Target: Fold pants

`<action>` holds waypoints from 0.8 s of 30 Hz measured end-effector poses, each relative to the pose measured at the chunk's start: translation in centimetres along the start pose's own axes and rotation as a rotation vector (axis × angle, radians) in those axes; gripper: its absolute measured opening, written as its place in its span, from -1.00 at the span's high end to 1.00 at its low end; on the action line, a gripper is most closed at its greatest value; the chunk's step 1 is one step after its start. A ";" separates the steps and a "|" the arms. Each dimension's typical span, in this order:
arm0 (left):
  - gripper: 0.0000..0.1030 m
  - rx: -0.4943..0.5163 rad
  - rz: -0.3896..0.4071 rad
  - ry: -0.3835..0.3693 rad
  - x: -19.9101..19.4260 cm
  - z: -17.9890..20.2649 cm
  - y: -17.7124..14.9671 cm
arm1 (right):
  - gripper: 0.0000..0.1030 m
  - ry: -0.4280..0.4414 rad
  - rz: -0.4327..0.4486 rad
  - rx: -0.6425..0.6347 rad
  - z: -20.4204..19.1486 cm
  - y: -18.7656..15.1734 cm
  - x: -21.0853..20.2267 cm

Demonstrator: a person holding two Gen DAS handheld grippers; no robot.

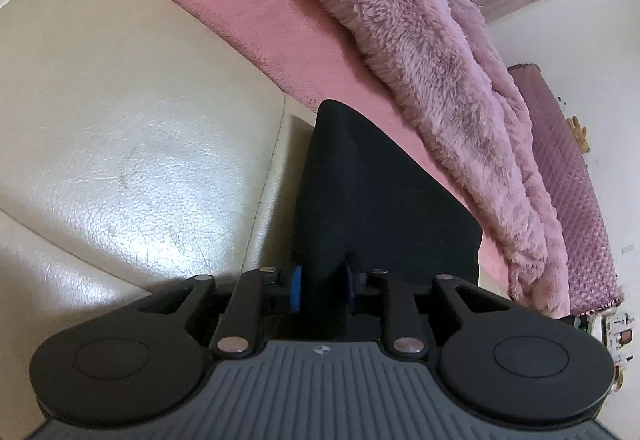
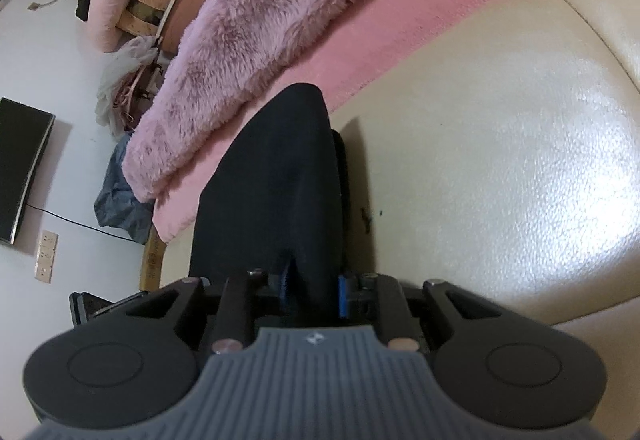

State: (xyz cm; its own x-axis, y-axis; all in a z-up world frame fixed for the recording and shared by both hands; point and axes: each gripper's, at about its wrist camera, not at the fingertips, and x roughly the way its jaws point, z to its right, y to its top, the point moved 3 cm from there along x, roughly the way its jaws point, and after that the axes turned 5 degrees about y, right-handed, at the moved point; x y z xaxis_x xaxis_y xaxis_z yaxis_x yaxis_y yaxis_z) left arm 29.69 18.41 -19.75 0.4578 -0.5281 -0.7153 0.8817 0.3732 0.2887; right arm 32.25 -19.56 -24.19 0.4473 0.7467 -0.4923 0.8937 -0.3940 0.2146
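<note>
Blue-padded left gripper (image 1: 322, 290) and right gripper (image 2: 312, 294) each clamp a bunched edge of the dark pants (image 1: 372, 192), which stretch over a cream leather bed frame (image 1: 132, 144) toward pink bedding (image 2: 400, 12) and a furry blanket (image 1: 420, 52).

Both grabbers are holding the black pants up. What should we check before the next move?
1. Left gripper shut on the dark black fabric pants: ok.
2. Right gripper shut on the pants too: ok.
3. Cloth sits between the blue pads, not just at the tips: ok.
4. Fluffy pink fur blanket clear of the pants: ok, beside them, apart.
5. Shiny cream leather surface free for laying down: ok.
6. Pant legs hanging even: cannot tell.
</note>
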 end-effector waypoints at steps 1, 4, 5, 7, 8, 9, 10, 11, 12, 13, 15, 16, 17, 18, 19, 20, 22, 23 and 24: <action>0.36 0.003 0.006 0.016 -0.2 0.3 -0.1 | 0.64 -0.009 0.001 -0.008 -0.1 0.1 -0.1; 0.33 0.030 0.040 0.088 -1.6 1.3 -0.5 | 0.46 -0.062 0.018 -0.046 -0.8 0.1 -0.9; 0.32 0.042 0.058 0.118 -2.2 1.7 -0.6 | 0.40 -0.090 0.032 -0.070 -1.1 0.2 -1.4; 0.32 0.073 0.109 0.160 -3.7 2.4 -1.2 | 0.38 -0.138 0.056 -0.114 -1.6 0.1 -2.7; 0.32 0.091 0.130 0.178 -4.4 2.8 -1.5 | 0.39 -0.160 0.071 -0.141 -2.0 0.0 -3.4; 0.32 0.112 0.149 0.197 -5.1 3.2 -1.8 | 0.40 -0.185 0.090 -0.177 -2.5 -0.1 -4.1; 0.33 0.134 0.163 0.211 -5.7 3.7 -2.2 | 0.42 -0.211 0.107 -0.222 -3.2 -0.4 -4.8; 0.33 0.158 0.171 0.214 -6.2 4.2 -2.7 | 0.45 -0.233 0.118 -0.270 -4.0 -0.7 -5.3; 0.33 0.178 0.173 0.214 -6.5 4.6 -3.2 | 0.52 -0.252 0.126 -0.324 -4.9 -1.1 -5.7; 0.34 0.198 0.176 0.213 -6.8 5.1 -3.9 | 0.55 -0.264 0.128 -0.373 -5.7 -1.6 -6.0; 0.40 0.237 0.174 0.210 -6.9 5.9 -5.2 | 0.62 -0.289 0.124 -0.505 -7.6 -3.3 -6.1; 0.44 0.255 0.167 0.219 -6.7 6.2 -6.0 | 0.67 -0.296 0.115 -0.561 -8.3 -4.2 -6.0; 0.46 0.271 0.165 0.234 -6.5 6.3 -6.6 | 0.68 -0.301 0.104 -0.602 -8.8 -5.0 -5.7; 0.48 0.285 0.167 0.255 -6.4 6.3 -7.1 | 0.73 -0.309 0.089 -0.648 -9.3 -6.0 -5.3; 0.51 0.289 0.162 0.273 -6.1 6.2 -7.6 | 0.76 -0.318 0.077 -0.689 -9.6 -6.9 -4.8; 0.53 0.286 0.156 0.285 -5.9 5.9 -8.0 | 0.77 -0.328 0.071 -0.720 -9.7 -7.7 -4.6; 0.63 0.283 0.139 0.317 -5.3 5.2 -8.5 | 0.77 -0.361 0.053 -0.780 -9.6 -9.1 -3.7; 0.67 0.288 0.126 0.331 -5.0 4.8 -8.7 | 0.78 -0.385 0.039 -0.791 -9.2 -9.5 -3.3; 0.83 0.289 0.118 0.341 -4.8 4.5 -8.7 | 0.78 -0.402 0.028 -0.790 -8.8 -9.8 -2.9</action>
State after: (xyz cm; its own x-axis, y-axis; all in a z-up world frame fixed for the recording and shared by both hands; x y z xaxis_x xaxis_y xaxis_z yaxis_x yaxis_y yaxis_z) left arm 20.31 14.23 -15.96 0.5355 -0.1961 -0.8214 0.8439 0.1618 0.5115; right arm 22.52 -13.14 -17.46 0.5564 0.4391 -0.7054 0.7116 0.1865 0.6774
